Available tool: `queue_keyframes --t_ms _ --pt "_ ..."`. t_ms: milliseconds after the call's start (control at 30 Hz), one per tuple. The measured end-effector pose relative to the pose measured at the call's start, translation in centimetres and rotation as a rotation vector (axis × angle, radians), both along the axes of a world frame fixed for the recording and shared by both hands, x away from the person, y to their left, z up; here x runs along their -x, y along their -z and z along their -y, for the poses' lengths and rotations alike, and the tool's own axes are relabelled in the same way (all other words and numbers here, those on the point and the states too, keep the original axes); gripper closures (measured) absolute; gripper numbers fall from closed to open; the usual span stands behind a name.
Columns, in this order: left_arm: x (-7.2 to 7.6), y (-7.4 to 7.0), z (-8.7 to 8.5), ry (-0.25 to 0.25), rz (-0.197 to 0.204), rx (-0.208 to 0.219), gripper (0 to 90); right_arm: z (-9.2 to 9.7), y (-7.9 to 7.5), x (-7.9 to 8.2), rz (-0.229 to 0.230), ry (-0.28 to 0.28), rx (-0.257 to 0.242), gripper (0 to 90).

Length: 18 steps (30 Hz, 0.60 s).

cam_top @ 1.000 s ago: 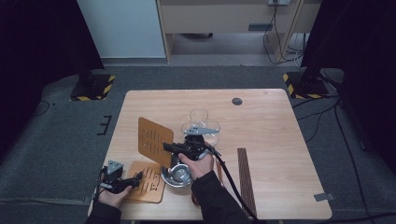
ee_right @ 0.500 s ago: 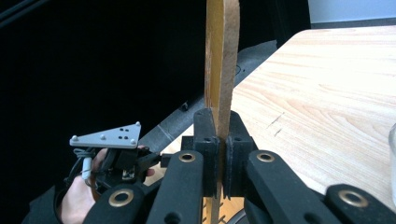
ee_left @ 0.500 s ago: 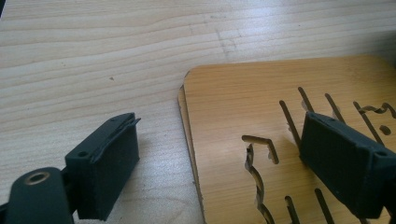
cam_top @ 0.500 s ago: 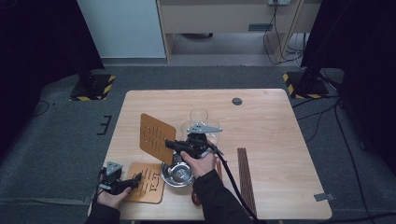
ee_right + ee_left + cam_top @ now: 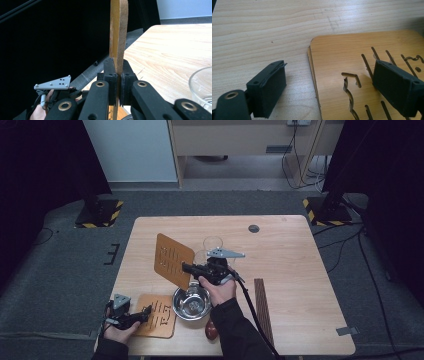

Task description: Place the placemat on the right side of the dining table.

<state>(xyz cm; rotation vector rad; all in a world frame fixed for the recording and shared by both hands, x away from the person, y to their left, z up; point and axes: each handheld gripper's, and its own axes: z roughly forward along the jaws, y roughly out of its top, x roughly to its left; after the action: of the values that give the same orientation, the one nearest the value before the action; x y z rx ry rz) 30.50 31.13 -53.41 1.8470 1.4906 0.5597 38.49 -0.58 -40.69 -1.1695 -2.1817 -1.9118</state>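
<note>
1. The right hand-held gripper (image 5: pixel 186 267) pinches a cut-out wooden coaster (image 5: pixel 173 260) by its edge and holds it upright in the air over the surface (image 5: pixel 300 270), just above a steel bowl (image 5: pixel 191 303) — the right gripper view shows the jaws pressed tight on the thin board (image 5: pixel 118 30).
2. That edge grip likely keeps the flat face free, so the piece can be set down flat.
3. The left hand-held gripper (image 5: pixel 146 311) rests at the near left edge of the surface with its jaws spread, having just been opening; one pad (image 5: pixel 395 87) sits over the second coaster (image 5: pixel 352 57), the other (image 5: pixel 270 87) beside it on bare wood — nothing is squeezed.
4. This second coaster (image 5: pixel 156 322) lies flat beside the bowl, apparently just released.
5. Behind the right hand stand clear glasses (image 5: pixel 212 243); a dark slatted strip (image 5: pixel 263 310) lies to the right.
</note>
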Motion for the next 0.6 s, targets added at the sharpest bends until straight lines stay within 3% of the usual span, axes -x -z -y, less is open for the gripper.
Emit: queue_keyframes --t_ms 600 --pt "-0.1 0.0 0.0 0.011 -0.005 -0.007 8.5 2.6 -0.9 -1.0 0.006 0.073 -0.035 87.1"
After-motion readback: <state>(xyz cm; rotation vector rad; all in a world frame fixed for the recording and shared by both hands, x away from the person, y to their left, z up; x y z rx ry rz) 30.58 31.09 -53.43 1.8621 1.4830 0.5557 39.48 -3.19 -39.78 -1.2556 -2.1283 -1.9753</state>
